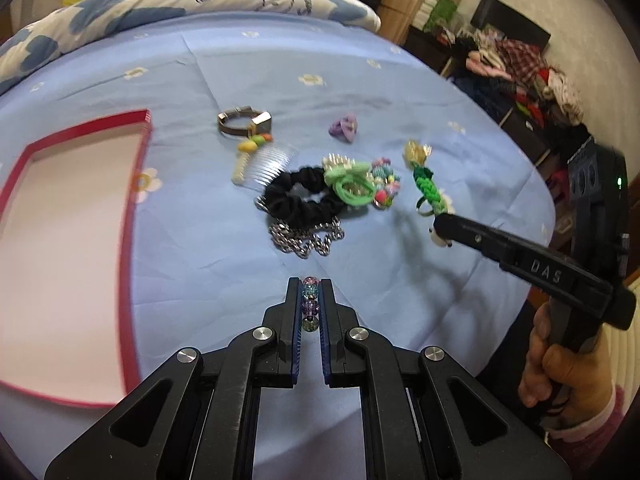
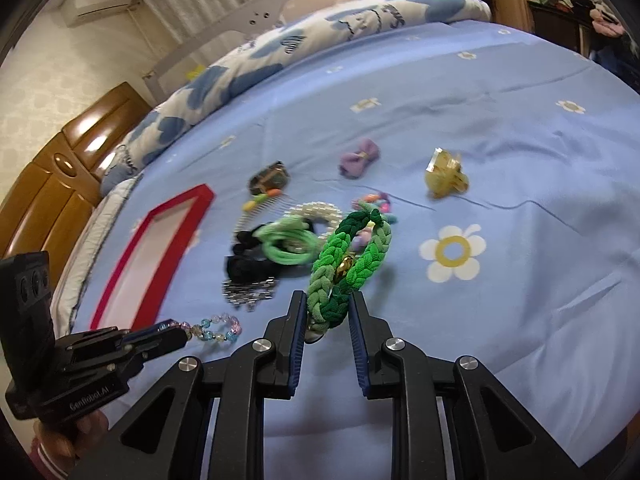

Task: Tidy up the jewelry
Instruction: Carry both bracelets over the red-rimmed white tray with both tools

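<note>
My left gripper (image 1: 310, 286) is shut on a bracelet of glittery beads (image 1: 310, 304), held above the blue bedsheet; it also shows in the right wrist view (image 2: 218, 328). My right gripper (image 2: 328, 300) is shut on a braided green hair tie (image 2: 352, 256), lifted off the bed; it also shows in the left wrist view (image 1: 428, 188). A red-rimmed box (image 1: 132, 216) with a pale inside lies at the left. A pile lies mid-bed: black scrunchie (image 1: 300, 196), silver chain (image 1: 306, 238), light green hair tie (image 1: 346, 184), bead bracelet (image 1: 384, 184), clear comb (image 1: 266, 162).
A grey band with a square piece (image 1: 242, 122), a purple bow (image 1: 344, 128) and a yellow clip (image 2: 444, 178) lie farther back on the bed. A rolled quilt (image 1: 180, 0) lies along the far edge. A cluttered cabinet (image 1: 520, 76) stands to the right.
</note>
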`<state>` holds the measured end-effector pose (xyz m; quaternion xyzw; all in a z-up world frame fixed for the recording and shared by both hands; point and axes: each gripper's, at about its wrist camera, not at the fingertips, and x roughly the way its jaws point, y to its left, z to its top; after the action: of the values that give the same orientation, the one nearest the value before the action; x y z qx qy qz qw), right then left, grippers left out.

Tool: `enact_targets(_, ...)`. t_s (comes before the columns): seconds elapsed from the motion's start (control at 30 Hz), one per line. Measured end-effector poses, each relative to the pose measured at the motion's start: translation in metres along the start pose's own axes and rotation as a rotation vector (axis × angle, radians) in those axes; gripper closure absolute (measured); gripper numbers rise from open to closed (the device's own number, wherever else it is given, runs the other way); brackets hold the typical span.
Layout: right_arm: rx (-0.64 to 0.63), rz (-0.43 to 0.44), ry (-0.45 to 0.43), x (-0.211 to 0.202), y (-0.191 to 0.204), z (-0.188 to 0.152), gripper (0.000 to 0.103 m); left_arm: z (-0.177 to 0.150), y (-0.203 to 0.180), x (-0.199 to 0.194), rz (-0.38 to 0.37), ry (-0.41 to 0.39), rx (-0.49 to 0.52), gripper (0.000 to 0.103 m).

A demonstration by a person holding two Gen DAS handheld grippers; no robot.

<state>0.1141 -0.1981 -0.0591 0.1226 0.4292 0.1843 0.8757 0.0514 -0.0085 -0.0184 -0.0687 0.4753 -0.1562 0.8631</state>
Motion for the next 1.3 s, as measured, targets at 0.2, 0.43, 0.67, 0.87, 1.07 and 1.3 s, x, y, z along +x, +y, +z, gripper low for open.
enact_targets(0.2,-0.059,0.058,-0.008,-0.006,0.032,0.001,0.082,0.001,0.013,-0.027,-0.004,-0.055,-0.044,0.097)
enact_targets(0.43,-0.100,0.074,0.013,0.003,0.053,-0.001,0.082,-0.001,0.025,-0.040,0.006,-0.078,-0.075,0.097)
enact_targets(0.67,-0.109,0.043,0.077,0.023,0.048,-0.014,0.082,-0.004,0.029,-0.039,0.002,-0.072,-0.099,0.097)
enact_targets(0.87,-0.107,0.010,0.130,0.037,0.044,-0.023,0.072,-0.004,0.029,-0.038,-0.009,-0.067,-0.098,0.097)
enact_targets(1.07,-0.130,-0.020,0.117,0.035,0.045,-0.024,0.070,-0.006,0.029,-0.039,-0.013,-0.066,-0.106,0.097)
enact_targets(1.3,-0.089,0.049,0.124,0.030,0.040,-0.029,0.085,-0.008,0.033,-0.042,-0.011,-0.074,-0.115,0.097)
